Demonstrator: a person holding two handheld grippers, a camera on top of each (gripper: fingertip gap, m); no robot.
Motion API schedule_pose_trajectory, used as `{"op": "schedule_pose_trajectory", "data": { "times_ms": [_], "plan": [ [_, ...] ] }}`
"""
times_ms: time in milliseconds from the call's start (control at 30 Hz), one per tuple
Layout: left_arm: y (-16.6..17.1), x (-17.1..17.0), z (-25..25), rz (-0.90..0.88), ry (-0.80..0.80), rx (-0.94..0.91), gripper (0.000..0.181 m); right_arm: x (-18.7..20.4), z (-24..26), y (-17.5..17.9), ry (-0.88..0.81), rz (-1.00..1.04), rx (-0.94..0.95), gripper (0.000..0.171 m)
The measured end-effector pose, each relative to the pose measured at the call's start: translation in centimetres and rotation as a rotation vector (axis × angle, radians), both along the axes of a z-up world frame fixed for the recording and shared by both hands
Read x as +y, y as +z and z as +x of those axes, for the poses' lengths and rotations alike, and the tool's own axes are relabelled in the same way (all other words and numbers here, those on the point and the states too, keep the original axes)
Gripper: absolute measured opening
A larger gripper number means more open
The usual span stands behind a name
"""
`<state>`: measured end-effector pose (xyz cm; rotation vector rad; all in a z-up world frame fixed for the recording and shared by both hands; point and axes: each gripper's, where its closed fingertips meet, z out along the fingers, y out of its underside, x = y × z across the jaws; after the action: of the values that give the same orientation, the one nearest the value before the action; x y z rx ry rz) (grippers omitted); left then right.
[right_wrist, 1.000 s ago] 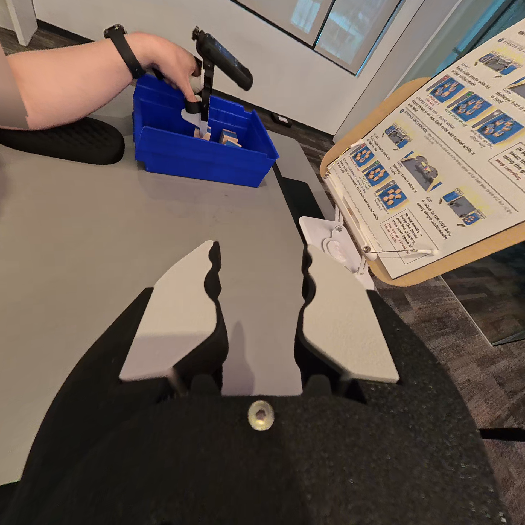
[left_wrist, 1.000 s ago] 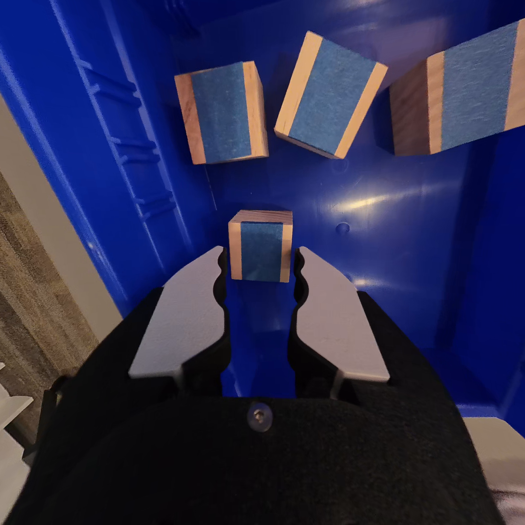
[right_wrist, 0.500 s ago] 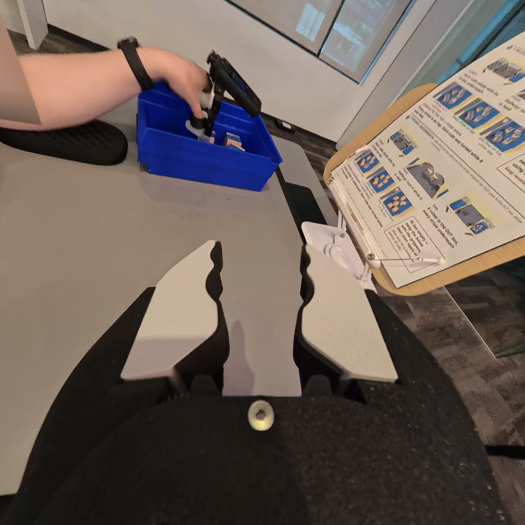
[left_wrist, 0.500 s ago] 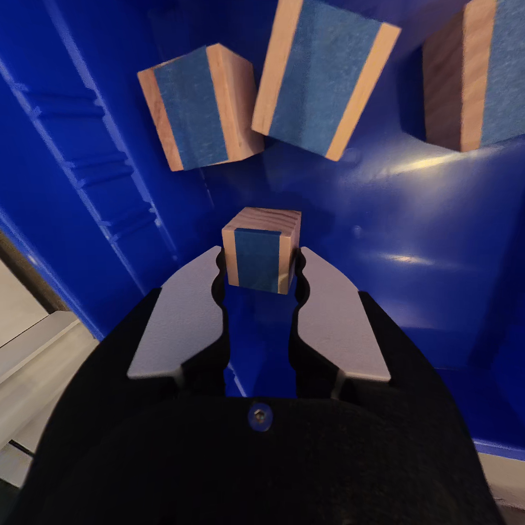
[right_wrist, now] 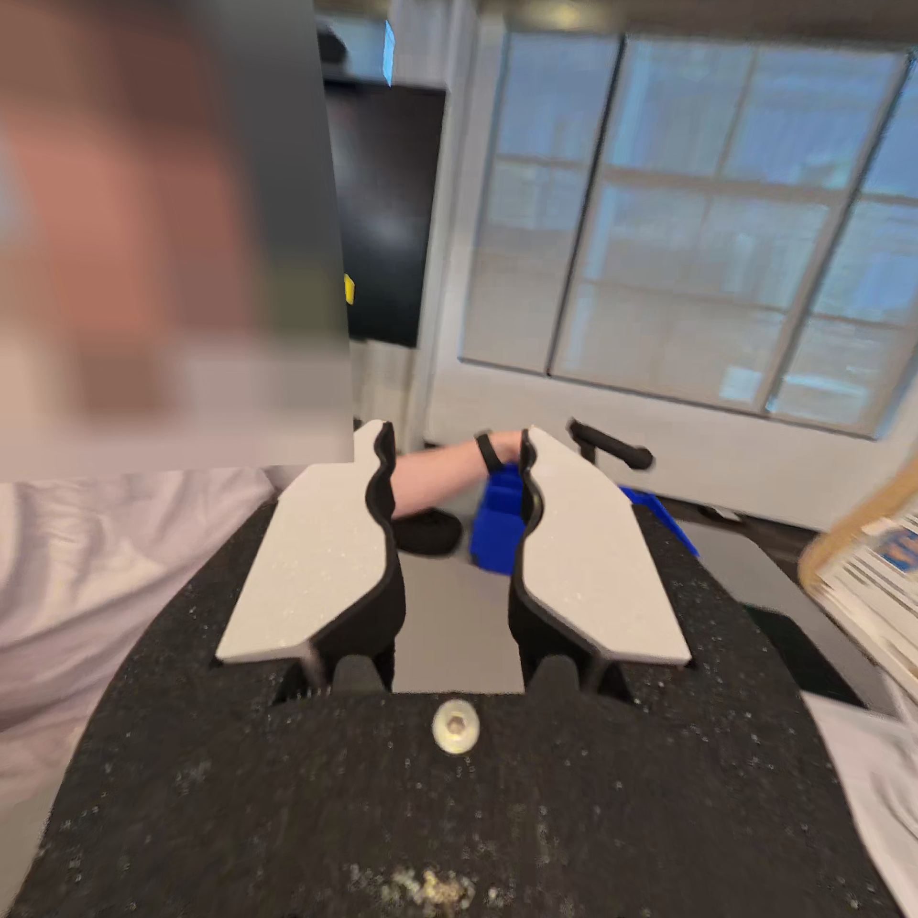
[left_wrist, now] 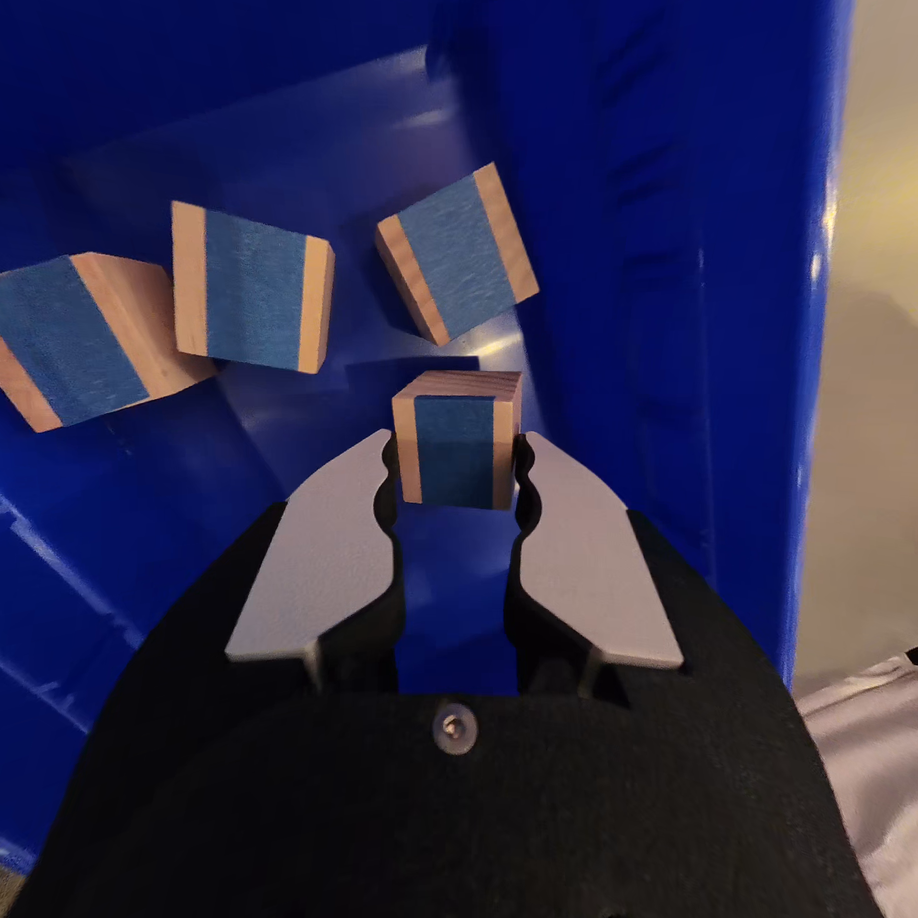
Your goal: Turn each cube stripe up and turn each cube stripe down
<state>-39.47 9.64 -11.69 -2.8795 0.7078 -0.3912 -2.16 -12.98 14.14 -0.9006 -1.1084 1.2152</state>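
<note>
a: four wooden cubes sit inside the blue bin (left_wrist: 646,248), each with a blue tape stripe. which one is in hand?

b: the held cube (left_wrist: 454,444), nearest the bin's right wall. the left gripper (left_wrist: 454,464) pinches its two bare side faces, stripe facing the camera. the other three cubes (left_wrist: 248,288) lie on the bin floor, stripes showing.

a: how will it handle?

b: probably light, stiff, smooth-sided; grip the plain wood, mid-face, so it won't pivot. the right gripper (right_wrist: 454,457) hangs empty, jaws parted, away from the bin.
</note>
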Motion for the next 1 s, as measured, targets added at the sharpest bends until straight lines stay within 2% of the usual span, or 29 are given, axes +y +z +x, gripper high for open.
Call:
{"op": "schedule_pose_trajectory", "data": {
  "times_ms": [100,233,400,567,633,767,867,1000],
  "plan": [
    [1.2,0.0,-0.5,0.022,0.01,-0.067,0.045,-1.0,0.8,1.3,0.148,-0.061,0.129,0.045],
    [4.1,-0.5,0.2,0.059,-0.012,-0.233,0.045,0.3,0.3,0.4,0.136,-0.136,0.101,0.044],
    [10.2,-2.7,5.4,0.145,-0.191,-0.557,0.045,3.1,-3.6,-4.3,-0.083,-0.121,-0.209,0.046],
    [15.5,-6.6,12.1,0.174,-0.412,-0.829,0.045,5.3,-8.6,-8.4,-0.352,0.071,-0.511,0.056],
    [17.3,-8.3,15.0,0.172,-0.486,-0.949,0.045,6.1,-10.6,-8.9,-0.464,0.142,-0.539,0.067],
    [19.1,-12.1,19.9,0.08,-0.592,-1.127,0.045,7.1,-13.2,-8.1,-0.677,0.295,-0.497,0.076],
    [18.9,-14.1,22.2,0.017,-0.638,-1.166,0.045,6.6,-13.7,-7.0,-0.776,0.439,-0.465,0.077],
    [18.9,-15.9,23.9,-0.043,-0.68,-1.209,0.045,6.6,-14.0,-7.1,-0.819,0.469,-0.483,0.075]
  ]
}}
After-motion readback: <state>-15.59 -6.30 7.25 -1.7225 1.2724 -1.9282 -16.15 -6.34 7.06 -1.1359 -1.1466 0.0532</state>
